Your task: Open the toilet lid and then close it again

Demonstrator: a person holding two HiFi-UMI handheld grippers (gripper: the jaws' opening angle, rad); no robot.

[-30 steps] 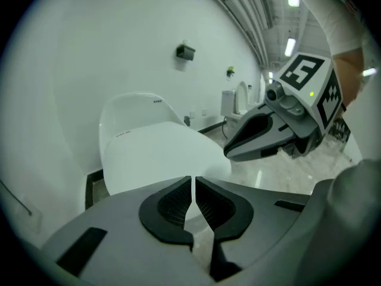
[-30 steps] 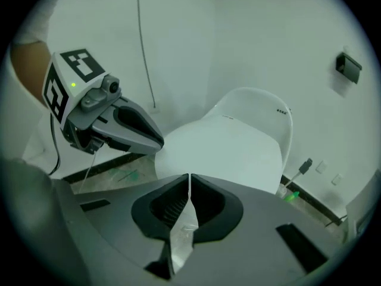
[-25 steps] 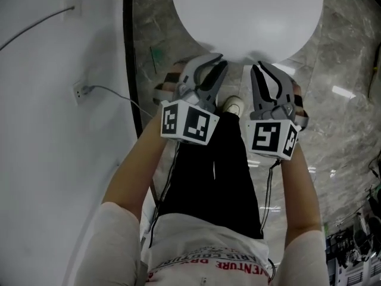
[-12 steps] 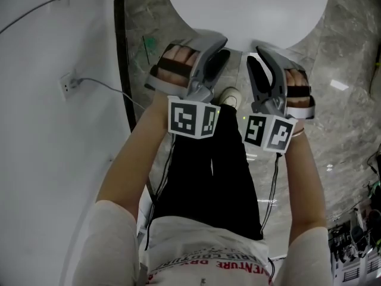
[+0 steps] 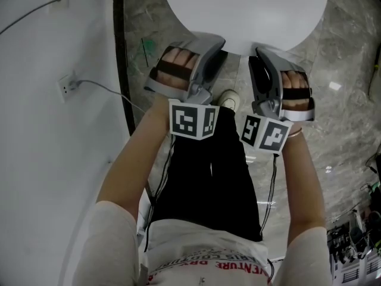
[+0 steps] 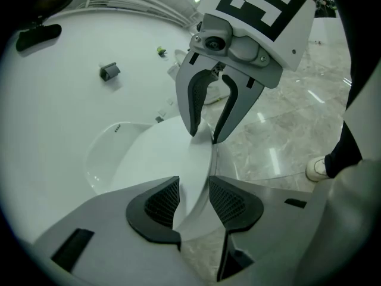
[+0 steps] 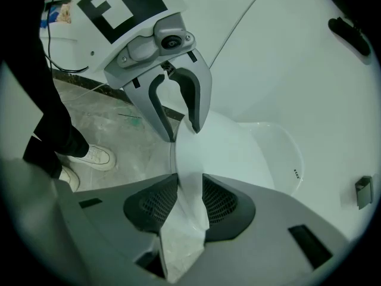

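In the head view the white oval toilet lid (image 5: 244, 11) fills the top, and both grippers meet its near edge side by side. My left gripper (image 5: 219, 53) straddles that edge; in the left gripper view the lid (image 6: 161, 159) passes between the jaws of this gripper (image 6: 193, 198) with slack beside the pads. Its jaws have just been opening. My right gripper (image 5: 257, 58) also sits on the edge. In the right gripper view the lid (image 7: 220, 154) fills the gap of this gripper (image 7: 190, 201), with both pads pressed against it.
A white wall with a socket and cable (image 5: 66, 83) runs down the left. The grey marble floor (image 5: 345, 118) surrounds the toilet. The person's white shoe (image 5: 229, 99) stands just below the grippers. Cluttered gear (image 5: 351, 249) sits at the lower right.
Both grippers have rolled about their own axes, so the strapped hands now show on top, and have sunk slightly along the lid's edge. The left jaws have spread wider.
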